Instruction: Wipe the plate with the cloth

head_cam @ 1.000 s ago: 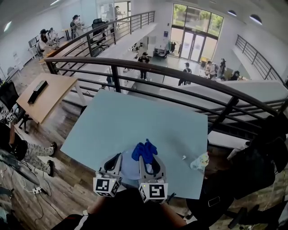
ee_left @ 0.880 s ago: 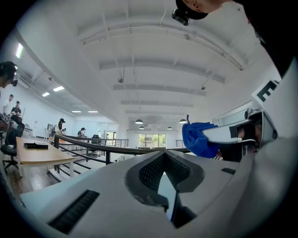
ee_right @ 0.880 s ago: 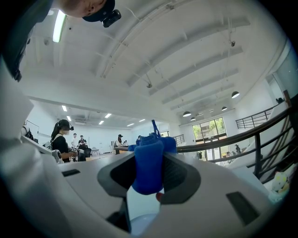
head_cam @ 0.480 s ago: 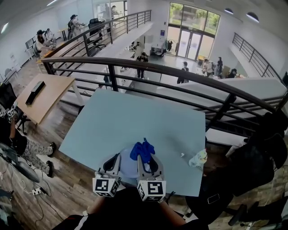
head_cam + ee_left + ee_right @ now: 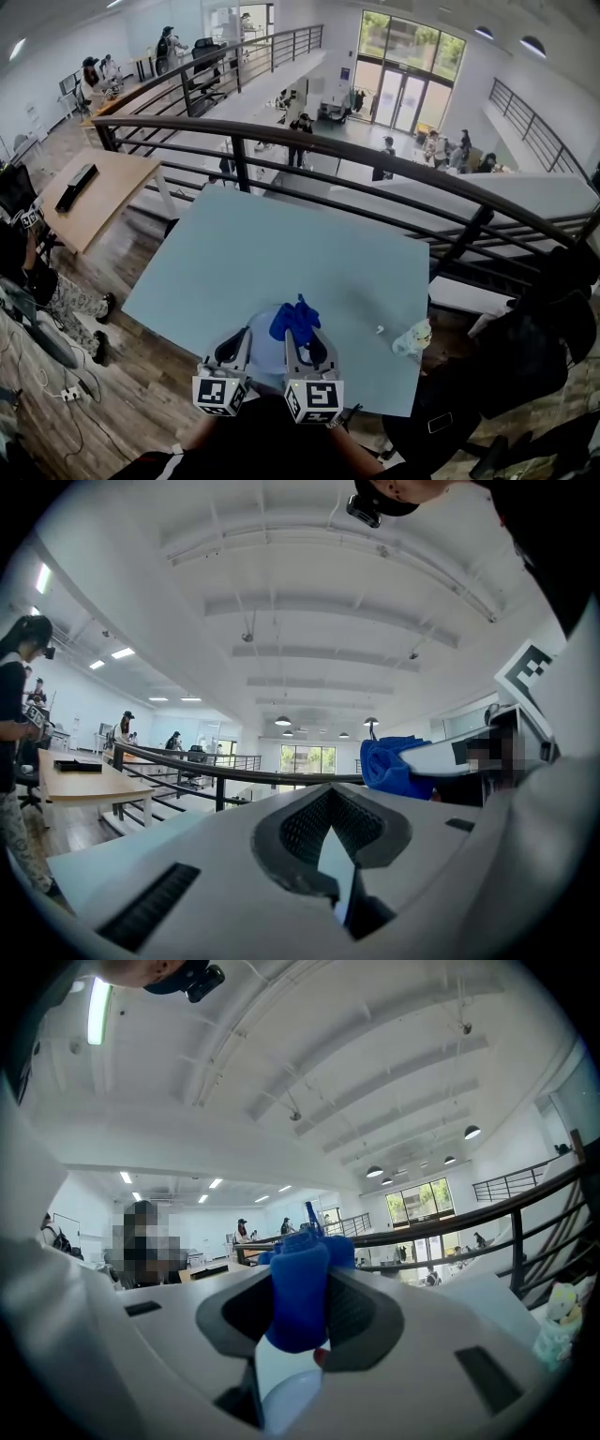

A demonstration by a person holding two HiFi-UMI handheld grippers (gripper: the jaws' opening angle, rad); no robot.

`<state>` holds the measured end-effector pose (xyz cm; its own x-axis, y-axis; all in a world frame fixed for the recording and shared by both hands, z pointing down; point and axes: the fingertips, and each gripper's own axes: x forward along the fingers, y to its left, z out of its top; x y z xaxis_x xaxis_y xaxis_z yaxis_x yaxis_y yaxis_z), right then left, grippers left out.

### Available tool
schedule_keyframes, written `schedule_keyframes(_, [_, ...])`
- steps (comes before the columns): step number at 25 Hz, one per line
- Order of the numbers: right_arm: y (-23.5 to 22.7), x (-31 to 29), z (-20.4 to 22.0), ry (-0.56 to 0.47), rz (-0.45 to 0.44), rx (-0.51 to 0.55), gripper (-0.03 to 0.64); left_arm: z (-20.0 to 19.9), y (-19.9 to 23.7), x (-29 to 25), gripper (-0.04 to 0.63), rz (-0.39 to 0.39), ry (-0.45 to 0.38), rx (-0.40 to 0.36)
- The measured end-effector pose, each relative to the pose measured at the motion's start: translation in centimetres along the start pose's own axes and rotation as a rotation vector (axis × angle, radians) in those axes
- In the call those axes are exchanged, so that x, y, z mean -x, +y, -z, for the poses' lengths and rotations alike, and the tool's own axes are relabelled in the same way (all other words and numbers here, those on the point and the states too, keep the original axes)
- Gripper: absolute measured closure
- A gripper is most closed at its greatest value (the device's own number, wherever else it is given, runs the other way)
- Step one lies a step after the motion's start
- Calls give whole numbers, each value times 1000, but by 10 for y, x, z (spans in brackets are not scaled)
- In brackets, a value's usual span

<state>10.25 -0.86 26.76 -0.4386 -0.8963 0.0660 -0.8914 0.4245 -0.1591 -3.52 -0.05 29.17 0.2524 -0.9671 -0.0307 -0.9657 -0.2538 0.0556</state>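
Plate (image 5: pixel 266 347) braced and cloth (image 5: pixel 294 317) brought onto it, at the near edge of the tabletop (image 5: pixel 281 248)
We have the left claw (image 5: pixel 237 341) clenched on the plate's left rim, likely so it cannot slide; the right claw (image 5: pixel 304 336) is grasping the bunched blue cloth, which sticks out past the tips over the plate's far side, placed for rubbing.

I see a soft, matt, bright blue cloth (image 5: pixel 296 317) with a fuzzy nap, against a smooth pale round plate (image 5: pixel 266 352). The left gripper (image 5: pixel 241 330) and right gripper (image 5: pixel 306 330) are matt white plastic. The pale blue tabletop (image 5: pixel 281 244) looks smooth and matt.
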Motion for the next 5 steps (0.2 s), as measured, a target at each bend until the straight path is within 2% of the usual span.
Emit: schedule_keyframes(5, [0, -2, 4, 14, -6, 10, 499, 3, -2, -1, 595, 5, -1, 3])
